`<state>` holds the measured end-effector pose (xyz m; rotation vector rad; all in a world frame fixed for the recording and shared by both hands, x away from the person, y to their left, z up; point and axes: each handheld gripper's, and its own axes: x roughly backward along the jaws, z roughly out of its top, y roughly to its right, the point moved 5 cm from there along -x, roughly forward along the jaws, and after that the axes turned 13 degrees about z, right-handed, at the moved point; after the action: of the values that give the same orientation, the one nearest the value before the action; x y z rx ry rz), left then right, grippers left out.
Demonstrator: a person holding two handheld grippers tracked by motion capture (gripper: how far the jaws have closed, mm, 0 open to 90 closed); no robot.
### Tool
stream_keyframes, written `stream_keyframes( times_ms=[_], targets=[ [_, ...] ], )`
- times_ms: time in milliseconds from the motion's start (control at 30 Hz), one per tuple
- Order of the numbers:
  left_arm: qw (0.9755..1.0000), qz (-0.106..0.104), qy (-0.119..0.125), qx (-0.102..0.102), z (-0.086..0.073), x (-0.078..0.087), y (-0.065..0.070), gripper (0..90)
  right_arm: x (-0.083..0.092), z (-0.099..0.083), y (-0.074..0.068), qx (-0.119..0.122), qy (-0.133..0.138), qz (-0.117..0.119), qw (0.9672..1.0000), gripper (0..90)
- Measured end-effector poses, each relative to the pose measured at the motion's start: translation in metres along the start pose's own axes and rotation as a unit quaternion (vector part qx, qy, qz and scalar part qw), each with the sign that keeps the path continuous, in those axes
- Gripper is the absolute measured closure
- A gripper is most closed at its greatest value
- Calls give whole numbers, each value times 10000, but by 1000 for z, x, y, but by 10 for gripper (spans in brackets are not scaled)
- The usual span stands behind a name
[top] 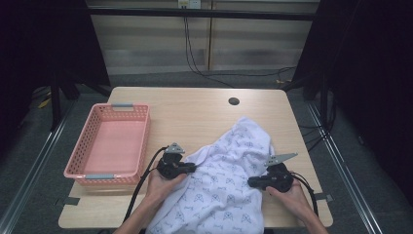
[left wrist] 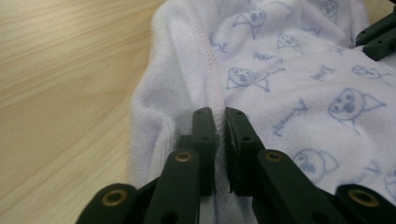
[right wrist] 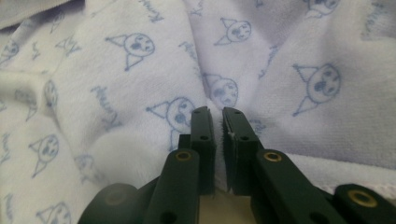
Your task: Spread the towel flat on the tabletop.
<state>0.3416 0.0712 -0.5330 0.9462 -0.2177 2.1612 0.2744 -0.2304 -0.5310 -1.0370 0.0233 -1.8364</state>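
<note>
A white cloth [top: 229, 170] printed with small blue cat faces lies crumpled on the front right part of the wooden table [top: 195, 112] and hangs over its front edge. My left gripper [top: 194, 168] sits at the cloth's left edge. In the left gripper view its jaws [left wrist: 220, 114] stand almost together with the stitched hem [left wrist: 210, 60] pinched between them. My right gripper [top: 251, 183] is at the cloth's right side. Its jaws [right wrist: 218, 113] are closed on a raised fold of the cloth [right wrist: 140, 93]. The right gripper's black jaws [left wrist: 378, 37] also show across the cloth in the left gripper view.
A pink plastic basket [top: 80, 146] with nothing in it stands on the left part of the table. A round cable hole [top: 234, 101] is near the far edge. Bare wood lies between the basket and the cloth. Black cables run across the floor behind the table.
</note>
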Motion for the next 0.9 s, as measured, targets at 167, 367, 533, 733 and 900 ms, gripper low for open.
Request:
stream_keyframes(
  times_ms=[167, 367, 533, 733, 900],
  targets=[
    [9982, -458, 327, 191, 1, 28, 6, 858, 11, -13, -3, -28, -41, -38, 10000, 852],
    [9991, -156, 377, 94, -21, 84, 9, 861, 42, -35, 5, -256, 59, -425, 9987, 856],
    [9980, -466, 247, 358, -61, 106, 26, 856, 61, -47, 3, -393, 313, -544, 9973, 829],
    [9962, -657, 304, 476, -60, 100, 26, 693, 64, -24, 10, -362, 798, -673, 9939, 667],
    [9940, -910, 415, 449, -22, 66, 35, 644, 62, 7, 31, -365, 1159, -887, 9886, 637]
  ],
)
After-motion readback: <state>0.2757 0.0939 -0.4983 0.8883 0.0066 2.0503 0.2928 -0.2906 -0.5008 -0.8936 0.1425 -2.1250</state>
